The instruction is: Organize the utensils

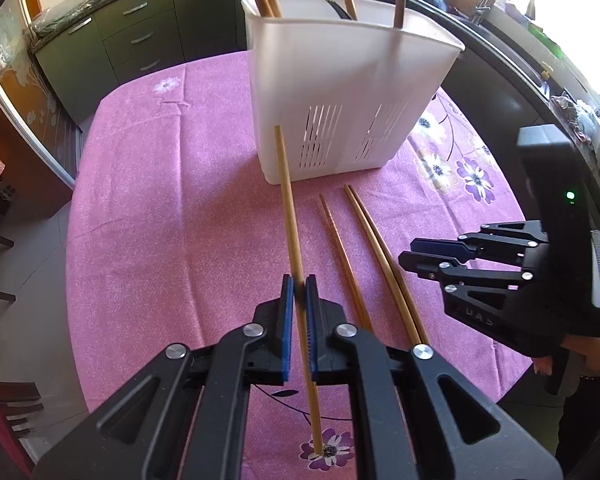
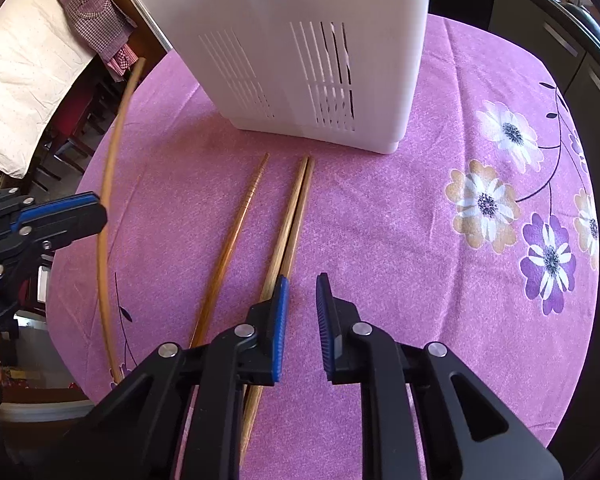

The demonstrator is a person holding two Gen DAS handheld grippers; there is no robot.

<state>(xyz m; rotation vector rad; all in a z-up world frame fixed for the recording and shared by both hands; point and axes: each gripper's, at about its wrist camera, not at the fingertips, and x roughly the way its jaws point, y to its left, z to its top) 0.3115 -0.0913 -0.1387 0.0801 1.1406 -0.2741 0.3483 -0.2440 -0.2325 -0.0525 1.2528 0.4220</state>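
- Chopsticks are seen in three places: one clamped in the left gripper (image 1: 299, 284), three lying on the pink flowered tablecloth (image 1: 160, 208), and several standing in the white utensil caddy (image 1: 352, 92).
- One light bamboo chopstick (image 1: 290, 208) is held between the blue pads of the left gripper, which are closed on its shaft; its far end points toward the lower front wall of the caddy, and its near end passes back under the gripper, above a purple flower print.
- In the right wrist view the same held chopstick (image 2: 108, 184) is seen as a curved pale line at the left, raised off the cloth, with the left gripper (image 2: 96, 210) beside it.
- A darker ridged chopstick (image 1: 340, 248) is laid on the cloth just to the right of the held one, apart from it.
- A pair of chopsticks (image 1: 384, 260) is laid side by side, touching, further right, between the ridged one and the right gripper (image 1: 406, 252).
- The right gripper (image 2: 302, 320) is held with its blue pads apart and nothing between them; it hovers just right of the pair (image 2: 290, 224), whose near ends pass under its left finger.
- The caddy (image 2: 300, 40) stands upright on the cloth beyond the far tips of the loose chopsticks, near them but not touching.
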